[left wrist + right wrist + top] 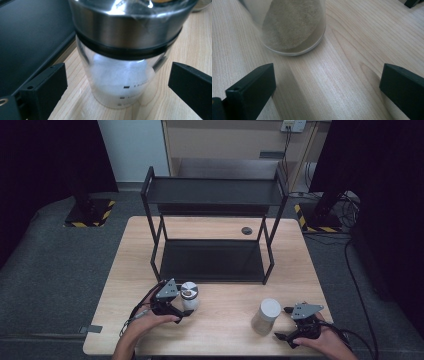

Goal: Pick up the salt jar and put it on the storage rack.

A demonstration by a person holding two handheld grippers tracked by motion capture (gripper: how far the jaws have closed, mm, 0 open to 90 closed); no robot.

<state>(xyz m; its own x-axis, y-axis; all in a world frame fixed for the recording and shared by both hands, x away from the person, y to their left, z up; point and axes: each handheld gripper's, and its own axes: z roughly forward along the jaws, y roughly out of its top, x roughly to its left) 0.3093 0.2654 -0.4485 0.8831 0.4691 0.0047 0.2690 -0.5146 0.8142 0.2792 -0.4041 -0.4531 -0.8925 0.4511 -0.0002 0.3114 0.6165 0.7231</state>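
Because its body is clear glass or hard plastic under a brushed-steel cap with a black band, the small transparent shaker jar holding white powder (120, 82) will probably be stiff, smooth and rather slippery, and liable to crack if knocked over; it looks light, being only partly filled. The best hold, I judge, is on the straight clear wall just beneath the black band, where the sides run nearly parallel; the steel cap is wider and shinier and would slide.

It stands upright on the pale wooden worktop (225, 320), just in front of the black two-tier metal shelf rack (212, 195). The left gripper (117, 82) has its fingers (45, 85) spread wide, one on each side of the jar's lower body, neither touching it. The jar sits between them and close in, roughly centred.

The right gripper (328, 85) also has its fingers (253, 87) apart. A second frosted cylindrical jar of tan granules (289, 27) stands ahead of them and off toward one finger, beyond the tips, with bare wood between the fingers.
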